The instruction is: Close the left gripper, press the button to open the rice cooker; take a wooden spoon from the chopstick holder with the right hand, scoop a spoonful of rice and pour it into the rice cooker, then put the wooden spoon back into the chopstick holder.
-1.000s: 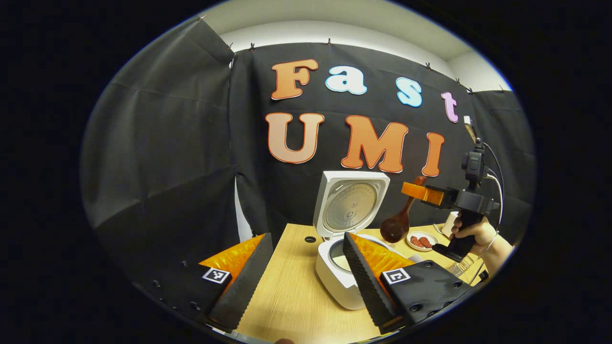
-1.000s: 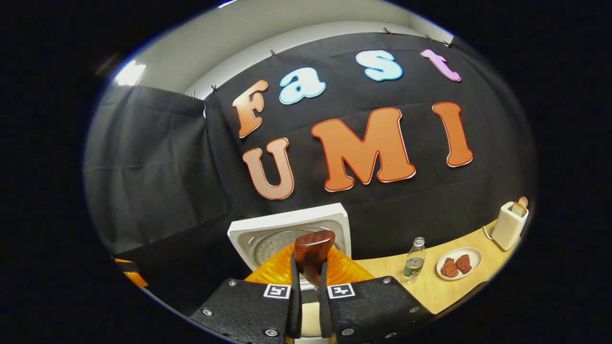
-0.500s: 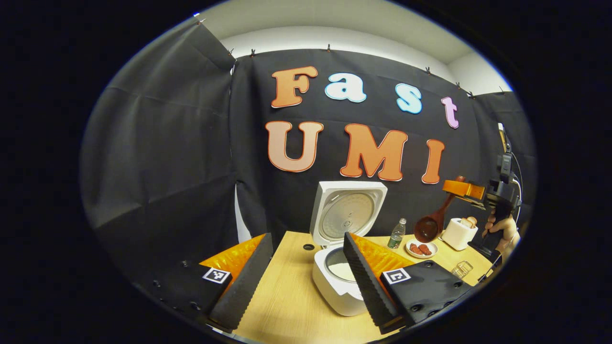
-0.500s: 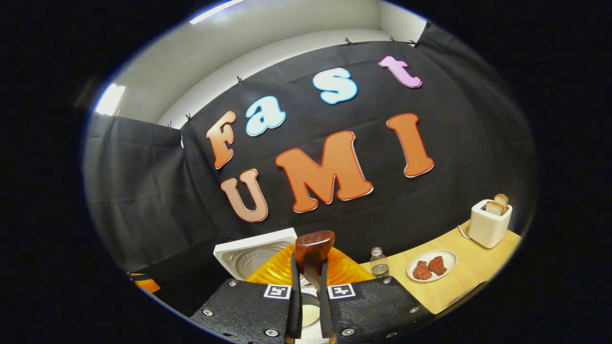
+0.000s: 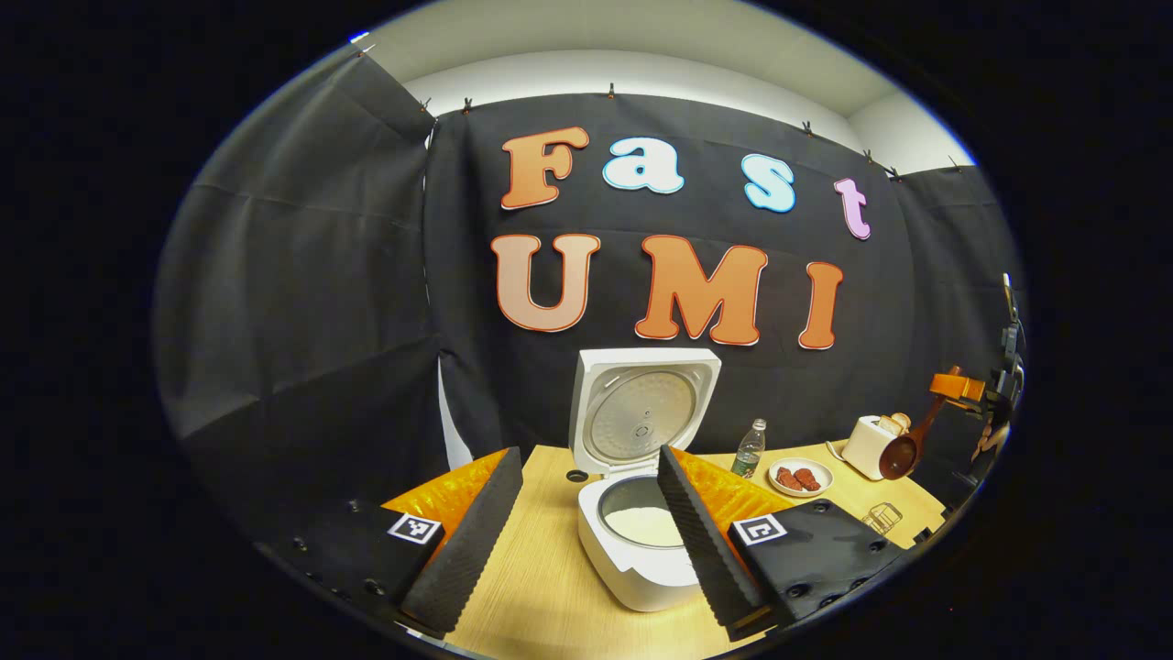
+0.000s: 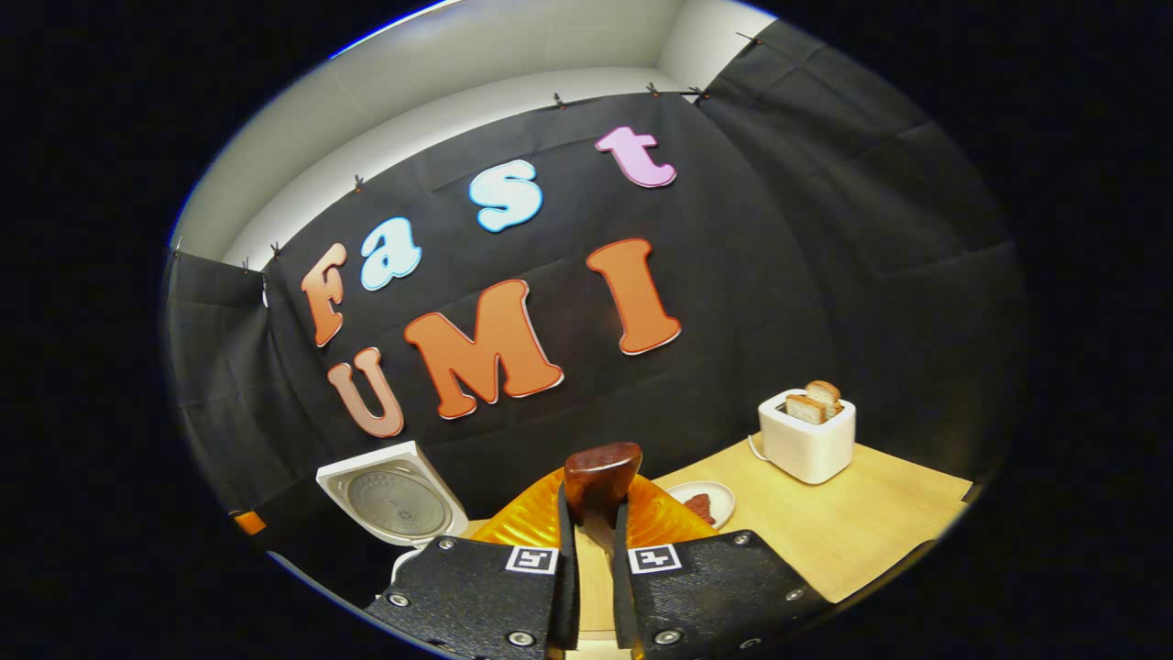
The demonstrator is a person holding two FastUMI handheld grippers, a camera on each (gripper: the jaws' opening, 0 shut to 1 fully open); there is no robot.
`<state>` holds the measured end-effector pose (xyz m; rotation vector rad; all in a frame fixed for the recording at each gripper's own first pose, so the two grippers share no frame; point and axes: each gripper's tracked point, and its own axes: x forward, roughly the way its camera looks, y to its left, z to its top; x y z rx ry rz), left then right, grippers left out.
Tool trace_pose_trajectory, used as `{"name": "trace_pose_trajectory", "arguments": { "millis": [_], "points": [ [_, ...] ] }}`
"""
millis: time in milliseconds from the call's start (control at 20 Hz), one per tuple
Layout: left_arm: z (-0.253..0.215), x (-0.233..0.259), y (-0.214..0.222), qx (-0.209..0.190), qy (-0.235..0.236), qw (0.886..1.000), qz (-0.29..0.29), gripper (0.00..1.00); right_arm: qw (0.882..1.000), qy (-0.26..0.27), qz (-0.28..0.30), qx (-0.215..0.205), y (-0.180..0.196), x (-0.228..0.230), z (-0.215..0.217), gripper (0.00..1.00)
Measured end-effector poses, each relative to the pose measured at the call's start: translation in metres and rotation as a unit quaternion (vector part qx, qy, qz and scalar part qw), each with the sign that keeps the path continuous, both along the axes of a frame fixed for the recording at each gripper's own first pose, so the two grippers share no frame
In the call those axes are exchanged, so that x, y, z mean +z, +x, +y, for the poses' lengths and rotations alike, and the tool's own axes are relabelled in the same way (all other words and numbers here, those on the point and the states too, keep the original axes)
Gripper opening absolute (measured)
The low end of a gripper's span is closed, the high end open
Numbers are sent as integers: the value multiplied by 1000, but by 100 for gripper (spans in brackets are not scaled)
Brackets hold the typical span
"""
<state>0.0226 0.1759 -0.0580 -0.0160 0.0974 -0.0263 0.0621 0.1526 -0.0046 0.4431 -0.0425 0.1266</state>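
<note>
Cooker (image 5: pixel 641 536) sits on the table (image 5: pixel 541 587) at 6 o'clock in the left gripper view, lid (image 5: pixel 641 408) standing upright behind the pot, a pale layer of rice (image 5: pixel 641 524) in the bowl. My left gripper (image 5: pixel 586 532) hangs just in front of it with its two fingers spread well apart, nothing between them; the cooker shows through the gap. At 3 o'clock in that view my right gripper (image 5: pixel 958 387) is off past the table's far end, the spoon (image 5: pixel 903 449) hanging from it bowl-down, near the toaster (image 5: pixel 866 445). Bottle (image 5: pixel 749 449) and plate (image 5: pixel 800 477) stand between cooker and toaster. A small wire holder (image 5: pixel 882 518) lies at 4 o'clock on the table.

In the right gripper view my right gripper (image 6: pixel 586 568) is clamped on the spoon handle, whose rounded end (image 6: pixel 600 472) sticks up between the fingers at 6 o'clock. Open lid (image 6: pixel 394 495) at 8 o'clock; toaster (image 6: pixel 806 440) with bread at 4 o'clock; plate (image 6: pixel 715 500) just beyond my fingers.
</note>
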Motion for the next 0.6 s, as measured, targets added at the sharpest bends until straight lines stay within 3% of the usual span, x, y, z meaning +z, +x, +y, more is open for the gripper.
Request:
{"name": "trace_pose_trajectory", "arguments": {
  "millis": [250, 600],
  "points": [
    [-21, 3, 0, -1, 6, 1000, -2, 100, 998, 21, 34, -40, 5, -48, -60, 14],
    [-34, 6, -7, 11, 18, 1000, -4, 100, 994, 55, 81, -46, 31, -127, -80, 14]
  ]
}}
